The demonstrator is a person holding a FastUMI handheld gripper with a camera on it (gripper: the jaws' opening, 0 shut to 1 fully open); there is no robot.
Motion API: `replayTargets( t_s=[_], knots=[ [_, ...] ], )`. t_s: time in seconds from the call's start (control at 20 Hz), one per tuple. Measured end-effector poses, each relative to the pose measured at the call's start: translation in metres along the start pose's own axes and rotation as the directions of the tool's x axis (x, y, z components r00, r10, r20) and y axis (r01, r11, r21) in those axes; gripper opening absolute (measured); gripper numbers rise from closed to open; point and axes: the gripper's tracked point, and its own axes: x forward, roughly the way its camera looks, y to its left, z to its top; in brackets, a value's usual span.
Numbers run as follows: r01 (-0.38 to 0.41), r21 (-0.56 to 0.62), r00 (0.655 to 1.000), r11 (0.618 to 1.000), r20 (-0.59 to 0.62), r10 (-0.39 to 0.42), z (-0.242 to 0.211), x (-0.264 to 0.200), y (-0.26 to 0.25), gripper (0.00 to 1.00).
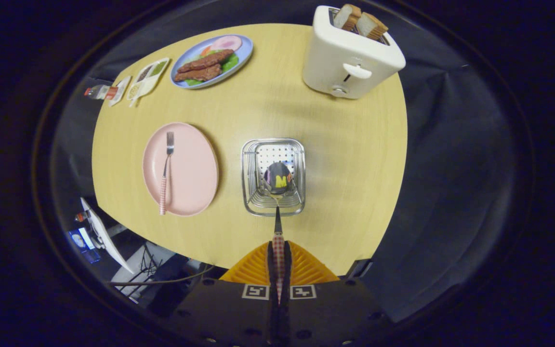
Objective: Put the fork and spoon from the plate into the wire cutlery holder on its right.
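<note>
Checked red-and-white, the handle of the spoon (pixel 278 250) sits pinched between the two fingers of the gripper (pixel 278 262), which press on it from both sides. Its bowl hangs over the wire cutlery holder (pixel 249 180), which stands on the wooden table (pixel 335 159). Left of the holder, the fork (pixel 166 168) lies on the pink plate (pixel 195 166). Beyond them stand a toaster (pixel 347 60) with bread and a blue plate of food (pixel 244 48).

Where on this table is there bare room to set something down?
Bare wood runs from the toaster down to the wire holder, and right of the holder. It's crowded by the blue plate and pink plate. The tongs grip the spoon over the holder.
</note>
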Motion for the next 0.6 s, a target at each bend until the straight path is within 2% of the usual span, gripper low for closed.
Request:
replayTargets(
  t_s=[0.2,0.4,0.6],
  knots=[
    [-0.002,0.028,0.997,1.0,-0.079,0.004,0.007,0.009,0.002,0.01],
    [0.006,0.049,0.997,0.999,-0.076,-0.002,0.02,0.016,0.004,0.03],
    [-0.018,0.06,0.999,0.998,-0.048,0.021,0.025,0.015,0.01,0.13]
  ],
)
